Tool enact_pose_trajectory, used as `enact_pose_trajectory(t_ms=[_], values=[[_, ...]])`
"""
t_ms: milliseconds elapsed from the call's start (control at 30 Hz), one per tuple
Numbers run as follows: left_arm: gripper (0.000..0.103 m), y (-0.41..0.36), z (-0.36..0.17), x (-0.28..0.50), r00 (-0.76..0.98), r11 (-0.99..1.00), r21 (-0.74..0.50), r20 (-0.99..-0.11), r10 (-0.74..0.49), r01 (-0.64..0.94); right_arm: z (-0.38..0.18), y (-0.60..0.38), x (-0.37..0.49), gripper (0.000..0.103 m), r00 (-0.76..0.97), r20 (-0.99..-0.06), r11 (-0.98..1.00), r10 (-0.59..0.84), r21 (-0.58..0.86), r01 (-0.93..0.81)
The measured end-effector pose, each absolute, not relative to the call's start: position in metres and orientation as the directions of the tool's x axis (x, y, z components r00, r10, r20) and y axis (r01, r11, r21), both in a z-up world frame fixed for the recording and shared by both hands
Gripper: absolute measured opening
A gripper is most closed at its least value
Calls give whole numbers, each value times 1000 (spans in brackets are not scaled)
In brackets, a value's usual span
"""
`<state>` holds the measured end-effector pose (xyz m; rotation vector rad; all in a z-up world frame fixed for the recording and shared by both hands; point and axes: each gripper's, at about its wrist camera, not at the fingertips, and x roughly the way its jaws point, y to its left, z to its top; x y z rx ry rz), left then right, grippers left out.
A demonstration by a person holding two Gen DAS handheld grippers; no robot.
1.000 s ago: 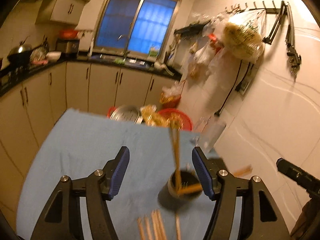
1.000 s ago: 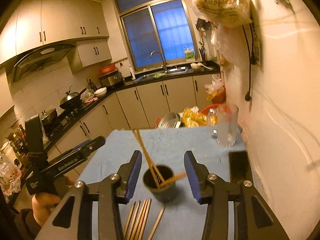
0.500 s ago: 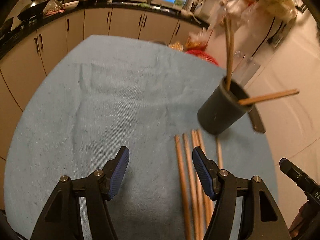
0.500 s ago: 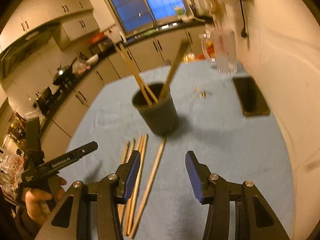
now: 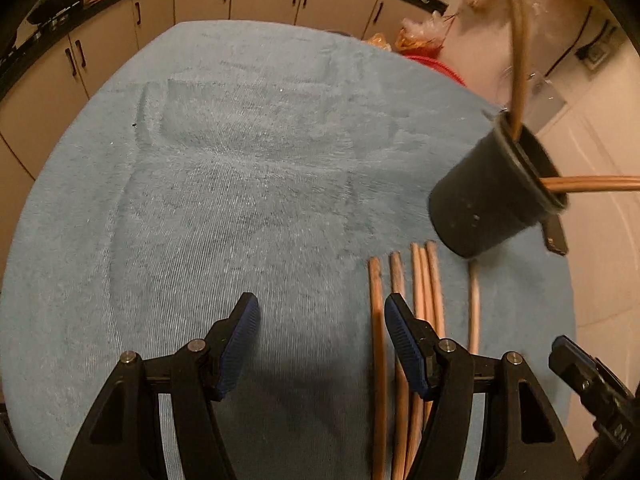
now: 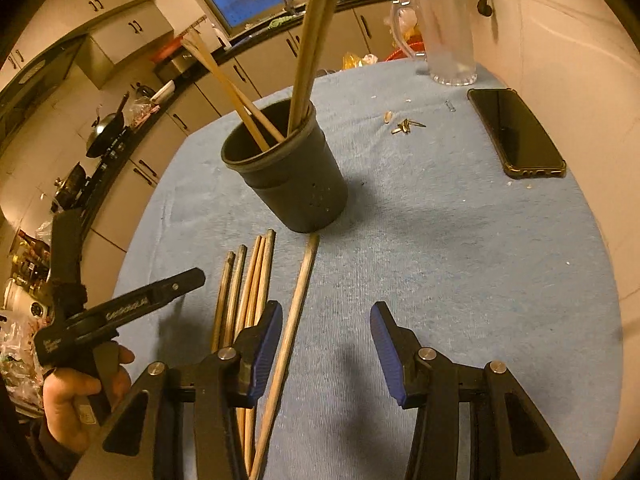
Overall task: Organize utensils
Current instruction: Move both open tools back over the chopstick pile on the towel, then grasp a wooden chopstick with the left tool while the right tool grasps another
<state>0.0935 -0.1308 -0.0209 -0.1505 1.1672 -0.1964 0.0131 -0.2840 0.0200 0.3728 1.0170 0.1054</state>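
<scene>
**Loose chopsticks lie lengthwise under both tongs, holder just beyond**

The dark holder stands upright on the blue-covered worktop with several chopsticks already leaning in it. The rest of the chopsticks lie flat on the cloth, their far tips stopping just short of the holder's base: a bundle of five side by side, and a single stick a little apart on the holder's side.

Their long axes run roughly 6 to 12 o'clock in both wrist views, that is, along the pointing direction of the tongs rather than across it. Closing on one needs no turn of the wrist, only a sideways shift and a descent.

The right tongs are apart and empty. The single stick passes just inside their left finger, so it sits at about 10 o'clock from the midpoint of the gap and looks like the nearest pick.

The left tongs are also apart and hold nothing. The bundle lies at their 3 o'clock, with the leftmost stick just inside the right finger and the others under or beyond it. The holder is at about 1 o'clock from them.

Judged from this, the right hand is better lined up for a clean single grasp; the left risks pinching two sticks at once.
</scene>
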Motion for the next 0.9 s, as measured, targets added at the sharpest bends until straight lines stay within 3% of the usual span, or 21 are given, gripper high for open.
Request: enact_pose_trajectory(t_ms=[333, 567, 633, 733, 800, 900], values=[[66, -150, -28, 124, 361, 976, -197, -907, -219, 97, 12, -279, 32, 47, 500, -828, 939, 254, 336, 78], [62, -175, -38, 130, 388, 984, 4, -919, -67, 180, 5, -280, 42, 44, 489, -838, 942, 241, 323, 89], [59, -176, -39, 131, 394, 981, 13, -917, -66, 194, 2, -278, 49, 42, 483, -843, 945, 236, 316, 89], [37, -167, -37, 134, 394, 983, 13, -917, -61, 184, -2, -273, 60, 37, 474, -848, 946, 236, 312, 86], [15, -156, -36, 137, 393, 984, 6, -917, -67, 181, -4, -270, 68, 35, 475, -850, 948, 230, 306, 89], [12, -137, -35, 137, 378, 983, -47, -919, -112, 176, -6, -262, 79, 33, 470, -854, 950, 225, 299, 87]])
